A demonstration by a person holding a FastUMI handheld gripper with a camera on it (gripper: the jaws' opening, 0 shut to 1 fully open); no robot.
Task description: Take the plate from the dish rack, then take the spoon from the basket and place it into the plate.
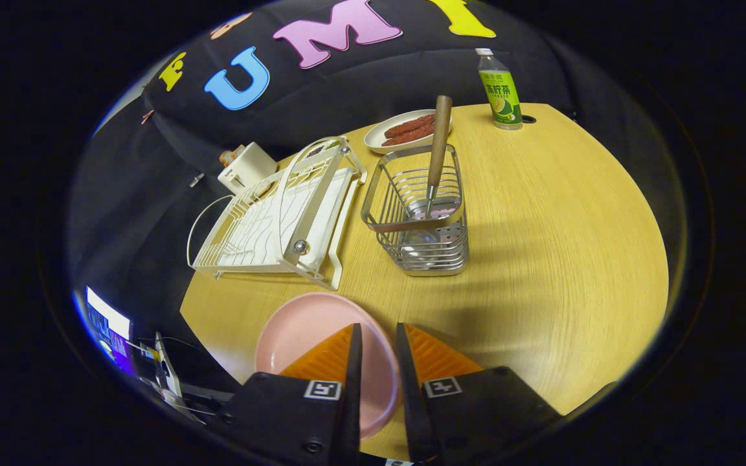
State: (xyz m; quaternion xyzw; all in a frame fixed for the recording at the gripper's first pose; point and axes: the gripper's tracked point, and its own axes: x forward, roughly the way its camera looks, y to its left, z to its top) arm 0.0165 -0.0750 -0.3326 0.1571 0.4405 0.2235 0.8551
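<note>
Spoon (438,145) upright in basket (419,223); tongs (378,336) nearly closed

**What the view hides or cuts off**

The pink plate (308,336) is partly covered by the fingers of the hand-held gripper (378,333), so its near rim cannot be seen; the fingers stand a little apart, and nothing is pressed between them. The spoon (438,145) shows its wooden handle, but its bowl is behind the wires of the basket (418,220) and is hard to make out. The white box (247,167) is partly hidden behind the dish rack (276,217). The label on the bottle (499,90) is too small to tell. The near edge of the counter (541,259) is cut off. The screen (106,323) beside the counter is blurred.
</note>
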